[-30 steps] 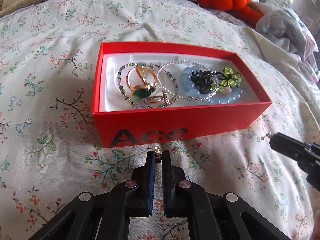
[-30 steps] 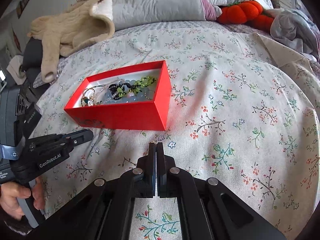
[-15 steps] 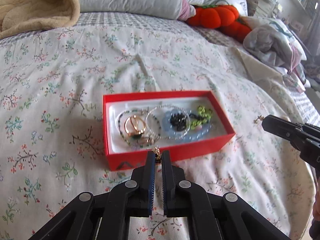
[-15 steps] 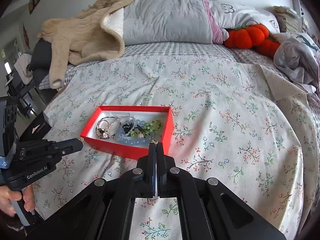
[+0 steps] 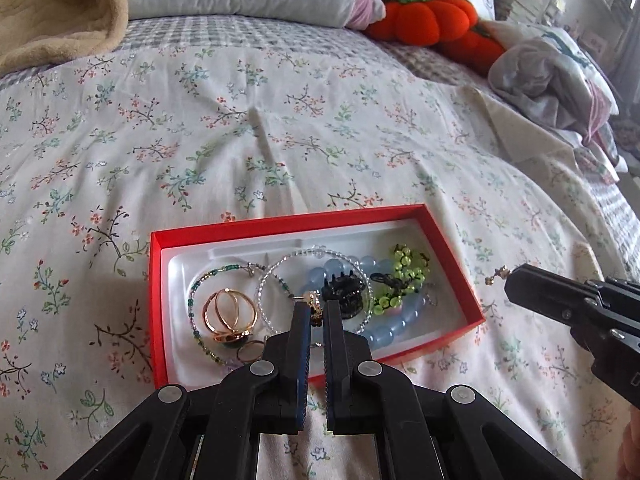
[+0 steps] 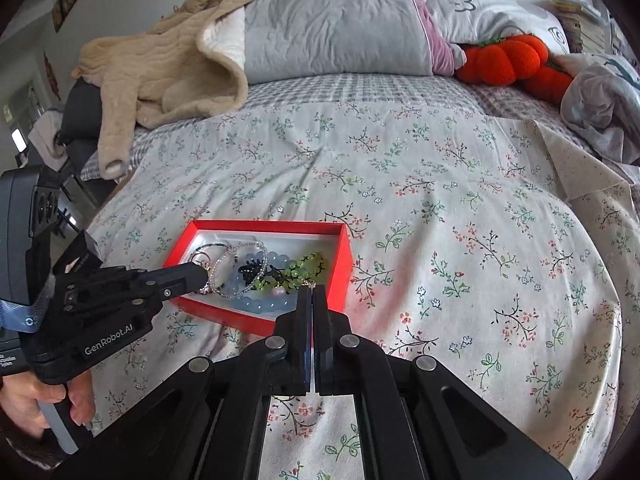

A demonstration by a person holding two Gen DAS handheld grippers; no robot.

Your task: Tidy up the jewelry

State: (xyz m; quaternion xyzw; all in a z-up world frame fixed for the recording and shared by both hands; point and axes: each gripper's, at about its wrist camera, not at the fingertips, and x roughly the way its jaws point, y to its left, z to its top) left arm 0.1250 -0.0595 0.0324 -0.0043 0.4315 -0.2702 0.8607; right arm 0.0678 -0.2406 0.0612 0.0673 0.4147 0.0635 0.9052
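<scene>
Both grippers lifted above glossy red box point(image 5: 440, 339), jaws clenched on tiny gold earrings point(image 5: 316, 307), beaded bracelets inside.

A floral bed point(image 6: 440, 200) carries a red box point(image 6: 336, 276) near its foot. Pillows point(image 6: 340, 24), a beige blanket point(image 6: 168, 64) and orange pumpkins point(image 6: 504, 60) lie at its head.

The bed's cover point(image 5: 280, 128) is showing a cream ground sprigged with small pink, blue and green flowers on dark twigs, while the red box point(image 5: 452, 258) with its white lining is sitting at about 6 o'clock holding gold rings point(image 5: 230, 312), a pale blue bead bracelet point(image 5: 394, 324), lime green beads point(image 5: 404, 276) and a black clip point(image 5: 346, 294). Toward 12 o'clock a grey pillow point(image 6: 340, 24) edged in mauve is lying beside a beige garment point(image 6: 160, 68), an orange plush pumpkin point(image 6: 504, 58) is glowing at 1 o'clock, and both grippers, left gripper point(image 5: 316, 312) and right gripper point(image 6: 311, 294), are showing black.
</scene>
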